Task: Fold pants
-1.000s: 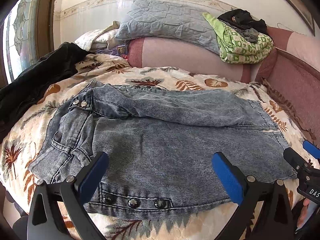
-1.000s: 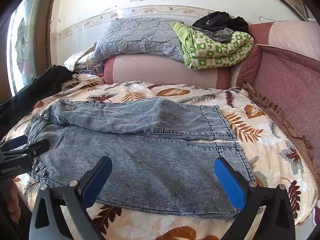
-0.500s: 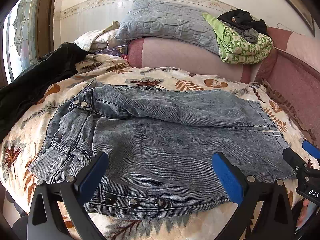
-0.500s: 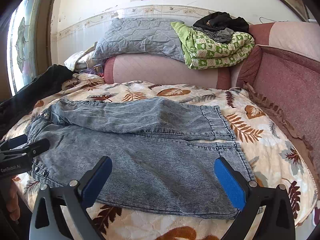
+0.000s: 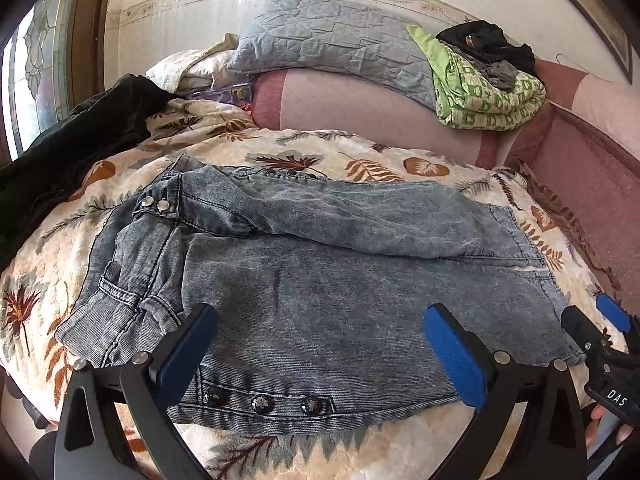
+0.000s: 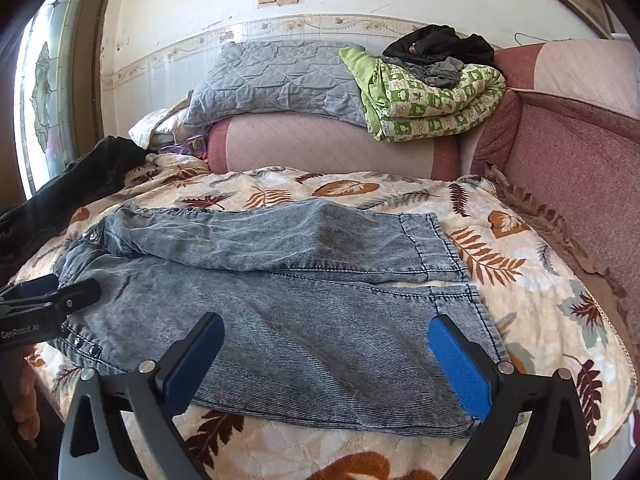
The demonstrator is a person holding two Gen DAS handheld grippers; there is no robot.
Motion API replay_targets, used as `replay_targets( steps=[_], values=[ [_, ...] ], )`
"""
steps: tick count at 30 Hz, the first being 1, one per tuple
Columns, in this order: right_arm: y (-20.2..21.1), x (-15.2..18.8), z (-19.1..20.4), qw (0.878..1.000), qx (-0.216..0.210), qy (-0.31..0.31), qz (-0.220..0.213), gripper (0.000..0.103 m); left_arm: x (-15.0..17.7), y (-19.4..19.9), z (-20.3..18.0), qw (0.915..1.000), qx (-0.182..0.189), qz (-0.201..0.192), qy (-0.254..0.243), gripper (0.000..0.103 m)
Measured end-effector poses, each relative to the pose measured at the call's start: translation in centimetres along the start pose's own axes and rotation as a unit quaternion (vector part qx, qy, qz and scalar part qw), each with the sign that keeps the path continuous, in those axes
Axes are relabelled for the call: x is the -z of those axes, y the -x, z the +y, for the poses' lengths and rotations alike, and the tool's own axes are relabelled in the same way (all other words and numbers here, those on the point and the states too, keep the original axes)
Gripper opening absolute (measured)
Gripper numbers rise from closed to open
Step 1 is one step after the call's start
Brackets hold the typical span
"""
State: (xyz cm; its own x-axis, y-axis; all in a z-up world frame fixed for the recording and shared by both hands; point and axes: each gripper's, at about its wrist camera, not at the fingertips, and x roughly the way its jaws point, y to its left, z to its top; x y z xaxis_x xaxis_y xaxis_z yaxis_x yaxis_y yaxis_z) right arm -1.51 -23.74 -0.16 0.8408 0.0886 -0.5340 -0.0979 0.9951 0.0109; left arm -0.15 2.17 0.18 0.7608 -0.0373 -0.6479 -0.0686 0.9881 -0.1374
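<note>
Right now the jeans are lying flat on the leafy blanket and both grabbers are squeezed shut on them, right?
Not quite. The jeans do lie flat on the leafy blanket, but both views show the left gripper and right gripper open, holding nothing.

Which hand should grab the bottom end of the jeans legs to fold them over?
Right, probably. The right gripper hangs open over the near leg of the jeans close to its hem; the left gripper sits open at the waistband.
</note>
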Motion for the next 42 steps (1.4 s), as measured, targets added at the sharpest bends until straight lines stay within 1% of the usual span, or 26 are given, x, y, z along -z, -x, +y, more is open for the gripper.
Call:
replay_targets(
  steps=[2,4,5,7,9,11,12,13,14,16,17,19,22,24,27,28,30,31,32,33,34,35,36,38,40,42],
  values=[
    [-0.2,-0.2,-0.8,0.999,-0.017,-0.026,0.008,0.103,-1.2,0.1,0.5,0.9998,0.014,0.011,0.005,0.103],
    [-0.8,-0.6,-1.8,0.997,-0.041,-0.054,0.032,0.103,-2.6,-0.3,1.2,0.9994,0.022,0.027,0.005,0.103],
    [-1.3,-0.8,-2.3,0.996,-0.046,-0.064,0.047,0.103,-3.2,-0.6,1.6,0.9992,0.02,0.033,0.005,0.103],
    [-2.4,-1.2,-3.3,0.992,-0.057,-0.077,0.082,0.103,-4.5,-1.4,2.9,0.9982,0.029,0.052,0.01,0.103],
    [-3.3,-2.1,-4.4,0.99,-0.059,-0.08,0.101,0.103,-5.8,-2.1,4.2,0.9977,0.025,0.063,0.009,0.103],
    [-4.4,-3.6,-6.2,0.985,-0.073,-0.1,0.124,0.103,-7.2,-2.5,5.6,0.9981,0.008,0.061,0.0,0.103],
    [-5.1,-4.4,-7.2,0.981,-0.07,-0.11,0.143,0.103,-7.9,-2.7,6.5,0.9984,-0.005,0.056,0.0,0.103],
    [-6.0,-5.3,-8.4,0.976,-0.062,-0.115,0.173,0.103,-8.6,-2.8,7.6,0.9986,-0.012,0.051,0.003,0.103],
    [-6.9,-6.1,-9.6,0.973,-0.059,-0.119,0.189,0.103,-9.2,-3.0,8.9,0.9987,-0.012,0.049,0.012,0.103],
    [-8.5,-7.7,-12.6,0.968,-0.042,-0.14,0.204,0.103,-10.7,-4.0,11.3,0.9979,-0.011,0.05,0.038,0.103],
    [-9.5,-8.4,-14.3,0.963,-0.037,-0.157,0.217,0.103,-11.4,-4.7,12.4,0.9969,-0.018,0.058,0.05,0.103],
    [-11.3,-9.4,-17.8,0.952,-0.035,-0.207,0.222,0.103,-12.6,-6.3,14.0,0.9945,-0.04,0.073,0.063,0.103],
    [-14.9,-9.8,-21.5,0.936,-0.042,-0.246,0.249,0.103,-13.7,-8.6,15.1,0.9926,-0.064,0.084,0.059,0.103],
    [-17.4,-9.1,-22.7,0.924,-0.049,-0.258,0.279,0.103,-13.7,-10.3,15.5,0.9906,-0.076,0.1,0.055,0.103],
    [-20.3,-8.1,-23.1,0.913,-0.058,-0.263,0.305,0.095,-13.4,-12.2,15.3,0.9895,-0.086,0.111,0.032,0.103],
    [-21.0,-7.9,-23.0,0.913,-0.057,-0.262,0.308,0.091,-13.2,-12.8,15.2,0.9889,-0.093,0.113,0.025,0.103],
    [-22.4,-7.5,-22.5,0.911,-0.053,-0.253,0.32,0.086,-12.9,-14.1,15.4,0.9866,-0.1,0.126,0.026,0.103],
    [-23.1,-7.3,-22.2,0.909,-0.048,-0.249,0.33,0.08,-12.7,-14.7,15.7,0.9854,-0.1,0.134,0.03,0.103],
    [-23.7,-7.4,-21.9,0.91,-0.042,-0.241,0.333,0.074,-12.5,-15.2,15.8,0.9847,-0.1,0.139,0.033,0.103],
    [-23.8,-7.7,-21.4,0.914,-0.039,-0.228,0.333,0.073,-12.4,-15.6,15.9,0.984,-0.103,0.142,0.032,0.103],
    [-23.9,-8.0,-20.9,0.917,-0.042,-0.217,0.334,0.069,-12.2,-16.0,15.9,0.9833,-0.105,0.145,0.03,0.103],
    [-24.2,-8.0,-20.3,0.916,-0.042,-0.207,0.341,0.053,-12.0,-16.4,16.0,0.9824,-0.106,0.151,0.029,0.103],
    [-24.4,-8.1,-19.9,0.915,-0.032,-0.194,0.351,0.049,-11.7,-16.8,16.1,0.9812,-0.107,0.158,0.03,0.103],
    [-24.6,-8.3,-19.1,0.916,-0.026,-0.169,0.362,0.048,-11.2,-17.8,16.4,0.9766,-0.109,0.182,0.039,0.103],
    [-24.8,-8.4,-18.8,0.915,-0.024,-0.162,0.368,0.049,-10.6,-18.8,16.7,0.9707,-0.113,0.207,0.045,0.103],
    [-25.1,-8.5,-18.4,0.915,-0.019,-0.155,0.373,0.05,-10.3,-19.3,16.7,0.9682,-0.117,0.216,0.047,0.103]
  ],
)
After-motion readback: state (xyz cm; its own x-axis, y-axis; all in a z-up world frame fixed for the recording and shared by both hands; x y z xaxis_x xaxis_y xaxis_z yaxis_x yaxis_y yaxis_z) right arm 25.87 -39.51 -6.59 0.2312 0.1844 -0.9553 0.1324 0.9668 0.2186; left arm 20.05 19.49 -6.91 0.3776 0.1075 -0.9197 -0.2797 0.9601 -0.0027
